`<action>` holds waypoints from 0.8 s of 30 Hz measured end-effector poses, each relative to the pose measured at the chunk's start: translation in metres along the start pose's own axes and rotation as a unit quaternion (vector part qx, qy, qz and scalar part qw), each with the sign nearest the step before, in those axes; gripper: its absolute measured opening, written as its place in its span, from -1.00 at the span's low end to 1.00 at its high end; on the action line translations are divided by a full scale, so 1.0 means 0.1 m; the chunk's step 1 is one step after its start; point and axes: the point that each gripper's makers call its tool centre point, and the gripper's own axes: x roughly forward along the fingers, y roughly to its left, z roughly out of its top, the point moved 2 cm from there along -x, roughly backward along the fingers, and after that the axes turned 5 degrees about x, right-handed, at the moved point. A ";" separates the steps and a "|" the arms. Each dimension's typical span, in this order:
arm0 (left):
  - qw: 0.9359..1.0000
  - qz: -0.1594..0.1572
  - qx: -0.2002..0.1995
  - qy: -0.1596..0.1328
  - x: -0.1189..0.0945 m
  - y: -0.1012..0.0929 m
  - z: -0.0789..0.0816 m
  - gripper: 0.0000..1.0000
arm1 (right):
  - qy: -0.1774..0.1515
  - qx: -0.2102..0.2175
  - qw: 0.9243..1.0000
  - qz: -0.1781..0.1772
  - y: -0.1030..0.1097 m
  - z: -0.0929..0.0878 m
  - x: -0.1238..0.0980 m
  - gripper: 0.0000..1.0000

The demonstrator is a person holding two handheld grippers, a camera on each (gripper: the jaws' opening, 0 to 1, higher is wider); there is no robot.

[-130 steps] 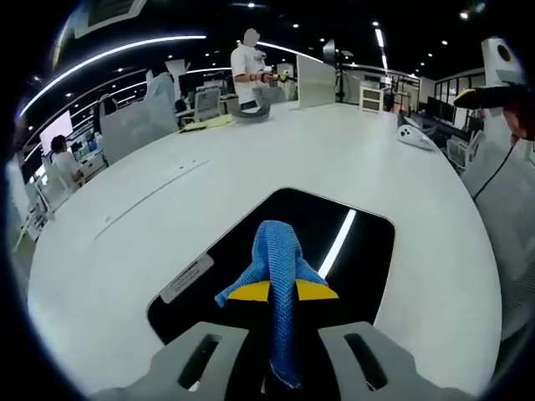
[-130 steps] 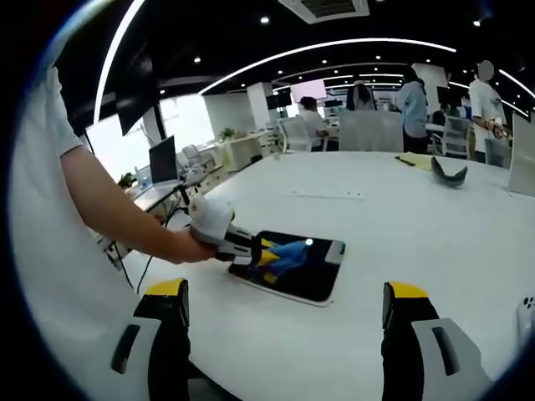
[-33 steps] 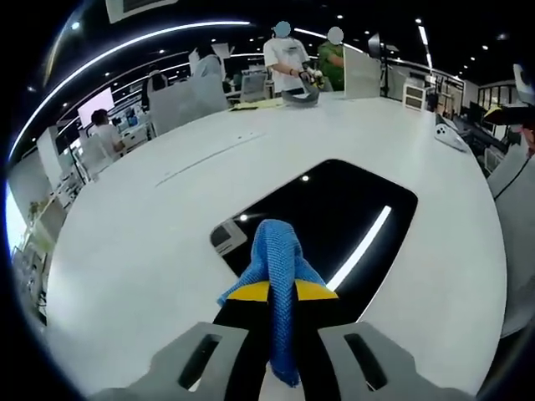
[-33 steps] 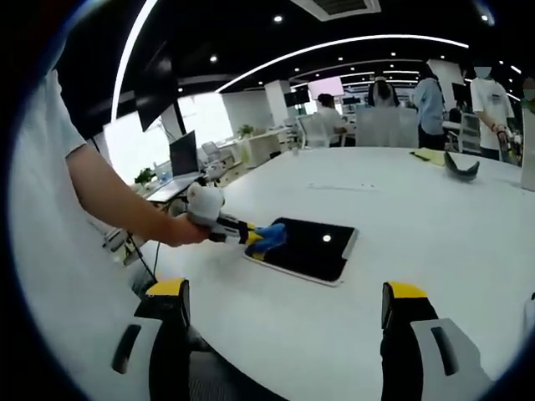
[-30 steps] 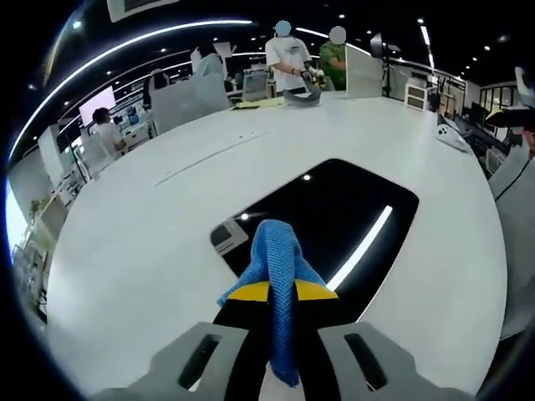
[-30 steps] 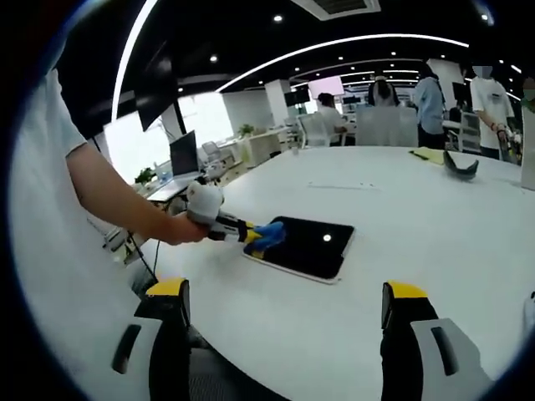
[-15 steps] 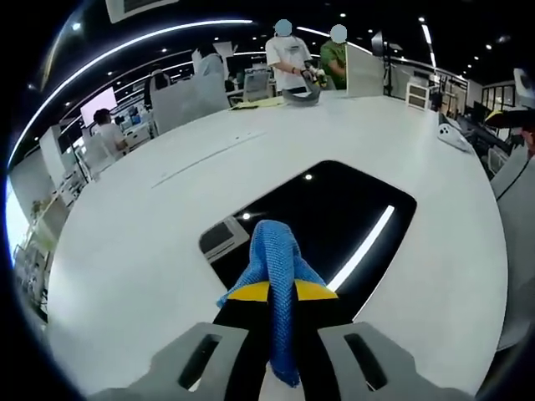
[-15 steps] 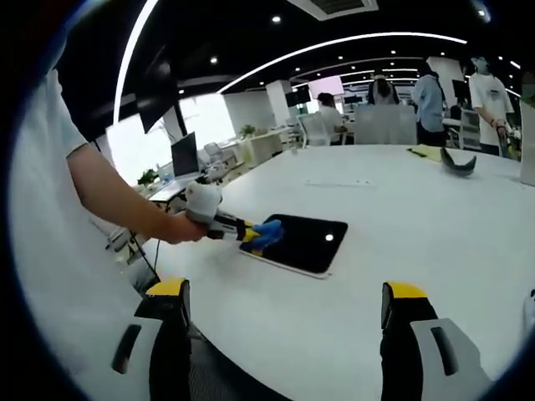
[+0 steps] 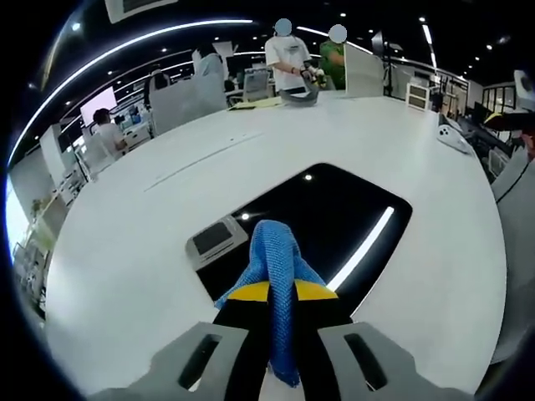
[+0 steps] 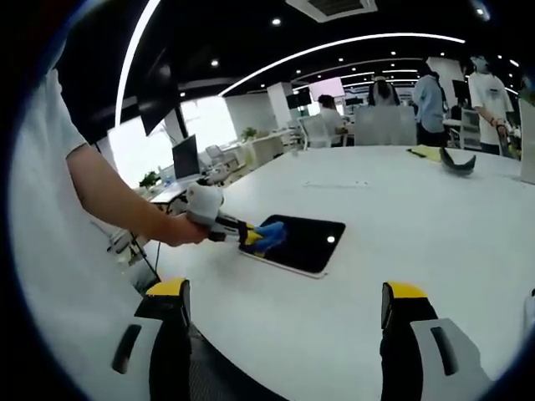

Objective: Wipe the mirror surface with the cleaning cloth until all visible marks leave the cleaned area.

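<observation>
My left gripper (image 9: 280,292) has its yellow-tipped jaws clamped on the crumpled blue cleaning cloth (image 9: 274,261), which bunches up just above them at the lower centre of the left gripper view. The cloth sits over the near edge of the dark, glossy rectangular mirror with rounded corners (image 9: 334,213), which lies flat on the big white round table (image 9: 150,217) and fills the middle of that view; whether the cloth is pressing on the glass or hanging just above it I cannot tell from here. A small grey label or tab (image 9: 216,239) sits at the mirror's near left corner. The glass mostly throws back ceiling lights, and I make out no obvious smears, though the reflections could hide faint ones, so I judge the wiping well along but not proven finished; the far half may want another pass. My right gripper (image 10: 284,334) hangs wide open with nothing in it, well apart from the mirror, at the bottom of the right gripper view.
</observation>
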 end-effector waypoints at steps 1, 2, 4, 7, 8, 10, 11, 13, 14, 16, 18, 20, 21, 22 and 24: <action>1.000 0.000 0.001 0.000 0.00 -0.02 0.01 -0.88 | 0.000 0.000 1.000 0.001 0.00 0.00 0.00 0.89; 1.000 -0.001 0.001 -0.001 0.01 -0.03 0.02 -0.88 | -0.001 -0.001 1.000 0.001 0.00 0.01 0.00 0.89; 1.000 -0.002 0.002 -0.002 0.03 -0.05 0.03 -0.88 | -0.003 -0.001 1.000 0.001 0.00 0.02 0.00 0.89; 1.000 -0.004 0.004 -0.003 0.05 -0.09 0.06 -0.88 | -0.005 -0.002 1.000 0.001 -0.01 0.04 -0.01 0.89; 1.000 -0.005 0.005 -0.004 0.06 -0.10 0.07 -0.88 | -0.005 -0.002 1.000 0.001 -0.01 0.04 -0.01 0.89; 1.000 -0.007 0.007 -0.005 0.06 -0.14 0.09 -0.88 | -0.005 -0.003 1.000 0.000 -0.01 0.04 -0.01 0.89; 1.000 -0.008 0.008 -0.005 0.07 -0.15 0.09 -0.88 | -0.005 -0.003 1.000 0.000 -0.01 0.05 -0.01 0.89; 1.000 -0.011 0.018 -0.006 0.09 -0.18 0.11 -0.88 | -0.006 -0.003 1.000 -0.001 -0.02 0.05 -0.01 0.89; 1.000 -0.012 0.023 -0.006 0.09 -0.19 0.12 -0.88 | -0.006 -0.004 1.000 -0.002 -0.02 0.05 -0.01 0.89; 1.000 -0.014 0.023 -0.007 0.11 -0.20 0.13 -0.88 | -0.006 -0.003 1.000 -0.004 -0.03 0.05 0.00 0.89; 0.999 -0.016 0.027 -0.007 0.13 -0.22 0.15 -0.88 | -0.008 -0.003 1.000 -0.004 -0.03 0.06 -0.01 0.90; 0.999 -0.019 0.028 -0.008 0.14 -0.24 0.17 -0.88 | -0.009 -0.002 1.000 -0.005 -0.04 0.07 -0.01 0.90; 0.999 -0.020 0.029 -0.008 0.15 -0.26 0.18 -0.88 | -0.009 -0.002 1.000 -0.006 -0.04 0.08 -0.01 0.90; 0.999 -0.021 0.029 -0.009 0.16 -0.27 0.19 -0.88 | -0.009 -0.002 1.000 -0.007 -0.05 0.08 -0.01 0.90; 0.999 -0.025 0.031 -0.010 0.18 -0.31 0.21 -0.88 | -0.011 -0.002 1.000 -0.009 -0.06 0.09 -0.02 0.90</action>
